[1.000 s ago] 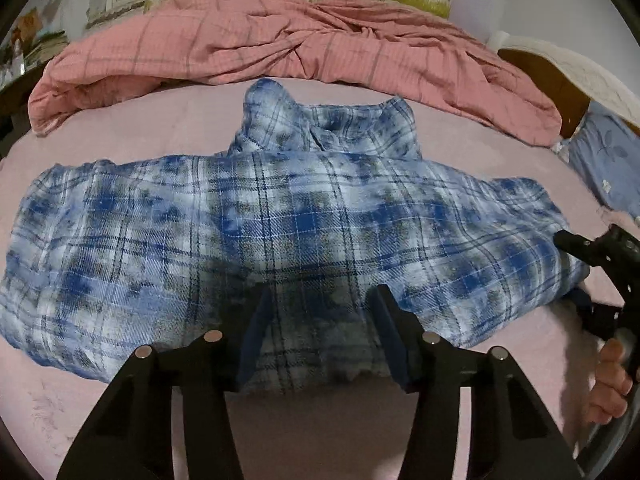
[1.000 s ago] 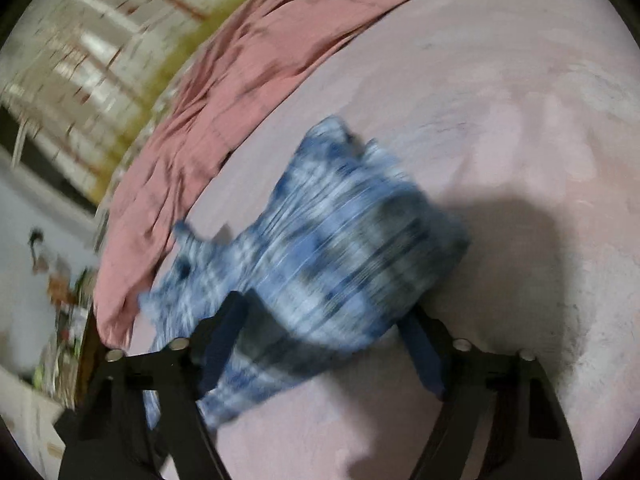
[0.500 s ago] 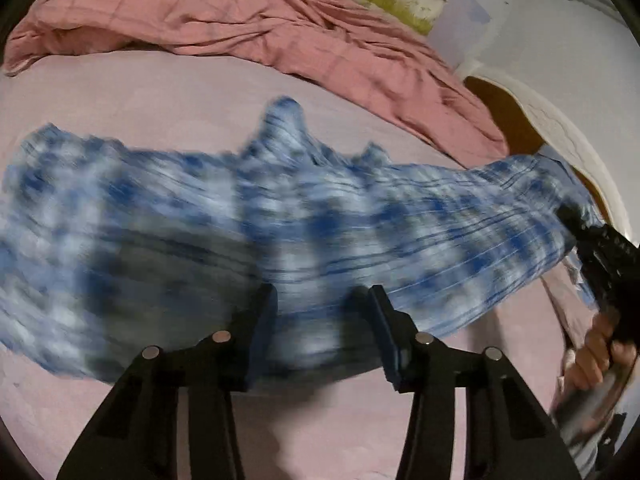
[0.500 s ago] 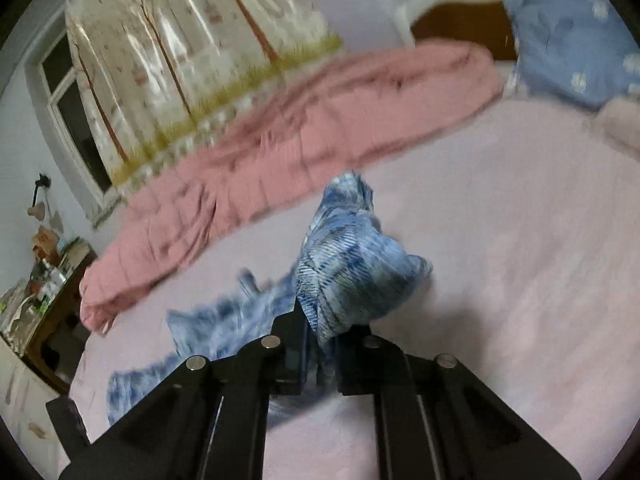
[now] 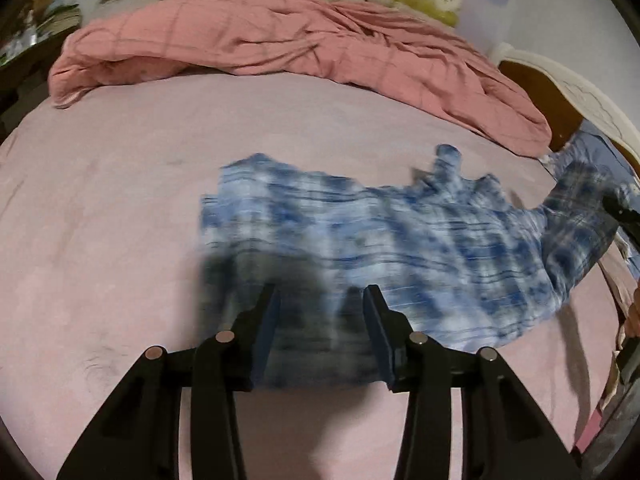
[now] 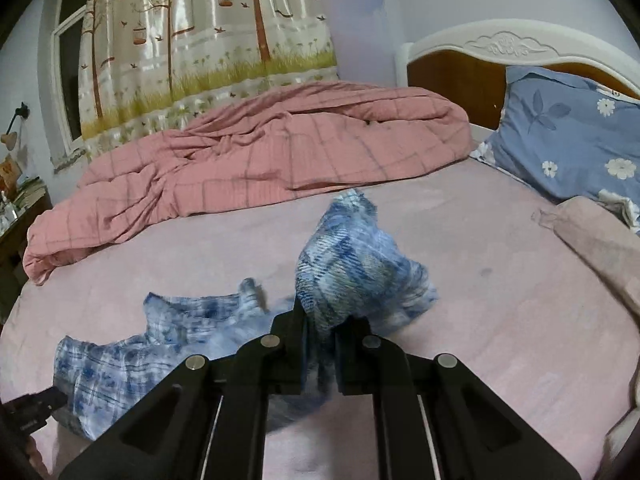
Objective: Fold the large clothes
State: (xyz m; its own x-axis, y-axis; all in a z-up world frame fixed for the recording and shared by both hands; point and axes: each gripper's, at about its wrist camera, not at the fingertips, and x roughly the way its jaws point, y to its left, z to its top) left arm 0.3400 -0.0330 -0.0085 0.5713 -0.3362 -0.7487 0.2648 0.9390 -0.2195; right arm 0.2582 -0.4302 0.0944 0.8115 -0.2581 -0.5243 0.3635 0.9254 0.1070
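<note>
A blue and white plaid shirt [image 5: 400, 248] lies stretched across the pink bed sheet [image 5: 120, 200]. My left gripper [image 5: 320, 308] stands open over the shirt's near edge, with the cloth between its fingers. My right gripper [image 6: 320, 316] is shut on one end of the shirt [image 6: 352, 264] and holds that end lifted above the bed. The rest of the shirt trails down to the left in the right wrist view. The right gripper's tip [image 5: 618, 208] shows at the far right of the left wrist view, with cloth hanging from it.
A crumpled pink plaid quilt [image 6: 260, 156] lies along the far side of the bed. A blue flowered pillow [image 6: 568, 136] leans on the white and wood headboard [image 6: 508, 48]. A folded pink cloth [image 6: 600, 248] lies at the right. A curtain [image 6: 200, 40] hangs behind.
My right gripper closed on the shirt's end and lifted it, pulling the shirt to the right. The shirt's left end slid toward the middle. My left gripper stayed open.
</note>
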